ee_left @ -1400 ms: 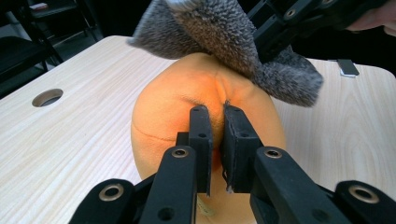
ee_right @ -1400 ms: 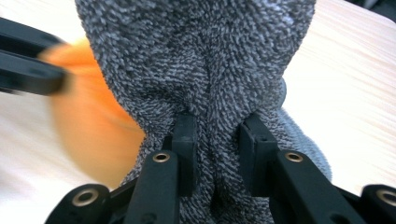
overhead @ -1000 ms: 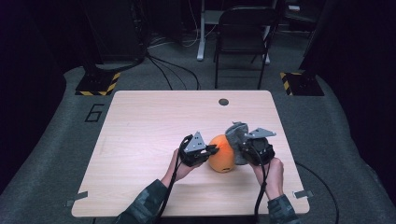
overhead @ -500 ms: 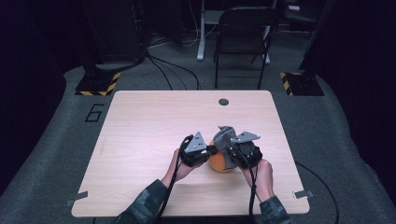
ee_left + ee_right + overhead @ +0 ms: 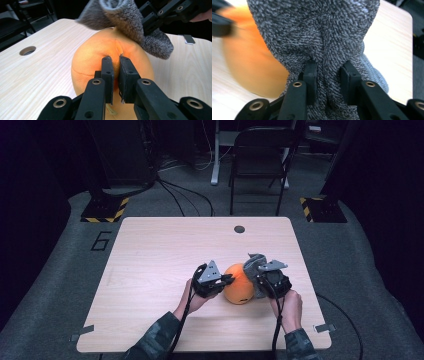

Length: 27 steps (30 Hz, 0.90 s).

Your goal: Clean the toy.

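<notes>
The left gripper (image 5: pixel 115 62) pinches the orange ball (image 5: pixel 239 283) near the table's (image 5: pixel 150 250) near right part. The right gripper (image 5: pixel 329 67) clamps the grey cloth (image 5: pixel 317 32) against the ball's right side; wiping seems underway, not finished.

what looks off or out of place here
Nothing is spilled or damaged. The one oddity: the grey sock is draped on top of the orange plush ball, bunched in the right gripper, while the left gripper pinches the ball's skin.
</notes>
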Motion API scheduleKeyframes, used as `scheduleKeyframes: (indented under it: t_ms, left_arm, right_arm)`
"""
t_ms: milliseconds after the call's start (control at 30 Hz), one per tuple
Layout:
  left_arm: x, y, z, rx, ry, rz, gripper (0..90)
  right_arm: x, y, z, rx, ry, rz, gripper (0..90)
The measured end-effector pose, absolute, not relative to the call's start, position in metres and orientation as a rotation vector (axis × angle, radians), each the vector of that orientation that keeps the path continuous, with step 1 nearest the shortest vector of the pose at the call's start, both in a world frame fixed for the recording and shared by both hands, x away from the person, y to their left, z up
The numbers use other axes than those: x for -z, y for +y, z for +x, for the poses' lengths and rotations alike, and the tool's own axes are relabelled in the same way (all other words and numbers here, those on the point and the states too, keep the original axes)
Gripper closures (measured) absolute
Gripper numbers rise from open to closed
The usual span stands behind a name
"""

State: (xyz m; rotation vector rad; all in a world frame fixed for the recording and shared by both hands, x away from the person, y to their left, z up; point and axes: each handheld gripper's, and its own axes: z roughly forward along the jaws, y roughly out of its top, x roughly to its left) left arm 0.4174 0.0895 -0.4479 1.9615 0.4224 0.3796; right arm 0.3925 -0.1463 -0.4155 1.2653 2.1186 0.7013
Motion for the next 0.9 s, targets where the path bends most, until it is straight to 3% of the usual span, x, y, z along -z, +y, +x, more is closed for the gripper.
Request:
scheduleKeyframes:
  t_ms: [333,633,900]
  left_arm:
    - [0.445,0.094,0.431,-0.376,0.513,1.957,81.6]
    - [0.444,0.090,0.457,-0.379,0.638,1.956,80.1]
    - [0.445,0.088,0.496,-0.416,0.788,1.990,66.9]
  right_arm:
    - [0.449,-0.213,0.405,-0.623,2.072,1.519,68.4]
    - [0.473,-0.226,0.413,-0.580,2.072,1.596,64.0]
    - [0.488,-0.227,0.419,-0.555,2.033,1.632,40.7]
